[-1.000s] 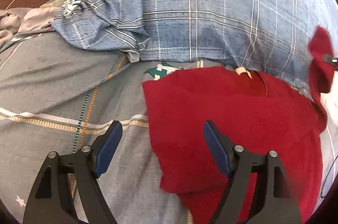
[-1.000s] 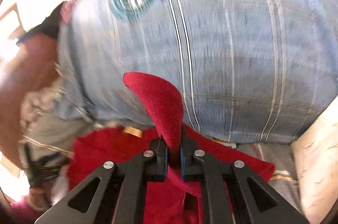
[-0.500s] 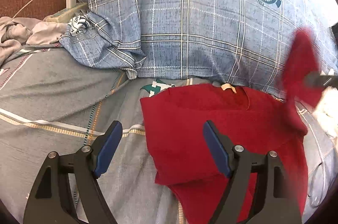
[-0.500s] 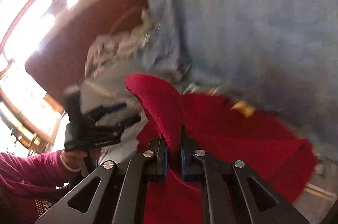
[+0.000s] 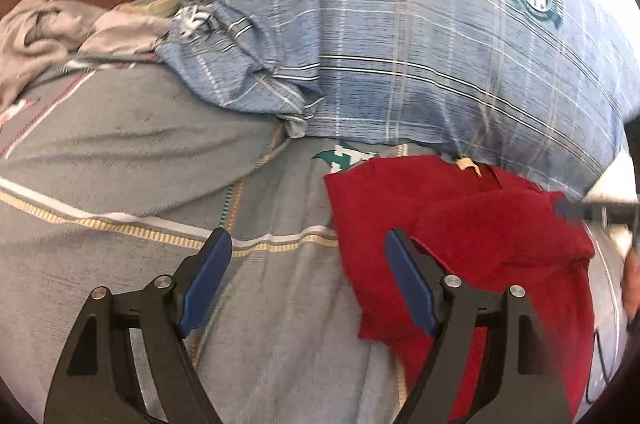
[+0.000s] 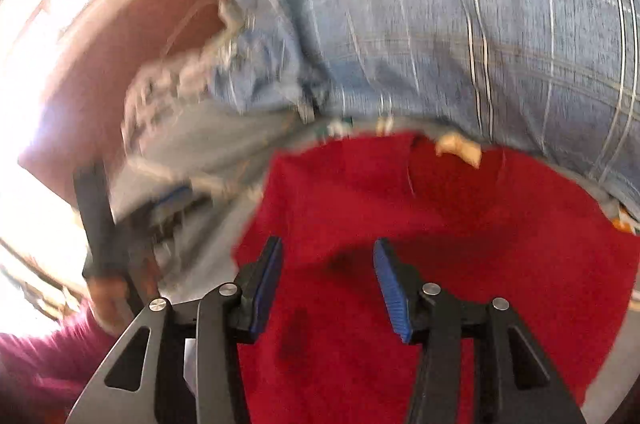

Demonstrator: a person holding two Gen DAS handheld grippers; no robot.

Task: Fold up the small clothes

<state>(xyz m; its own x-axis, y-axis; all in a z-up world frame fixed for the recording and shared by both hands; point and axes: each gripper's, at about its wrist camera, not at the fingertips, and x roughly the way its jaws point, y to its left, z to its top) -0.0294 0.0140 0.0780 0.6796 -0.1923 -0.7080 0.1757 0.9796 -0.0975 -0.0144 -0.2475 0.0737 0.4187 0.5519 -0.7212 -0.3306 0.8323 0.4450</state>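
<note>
Grey striped bedding (image 5: 132, 168) covers the bed that carries everything, and nearest the cameras the two tools hang over it. At the front of the left wrist view the left hand-held gripper (image 5: 306, 284) stands wide open with nothing between its blue pads, one finger over bare sheet, the other over the near edge of the small red fleece garment (image 5: 472, 236). A second ago the right hand-held gripper (image 6: 328, 284) pinched a raised flap of that garment; its jaws have just been opening, and now they stand partly apart above the cloth, with no pad pressing on it. The flap now lies folded over the body of the garment, so this fold looks laid down and the next one probably needs a fresh grasp. Beyond, a blue plaid pillow (image 5: 400, 36) lies against the garment's far edge.
</note>
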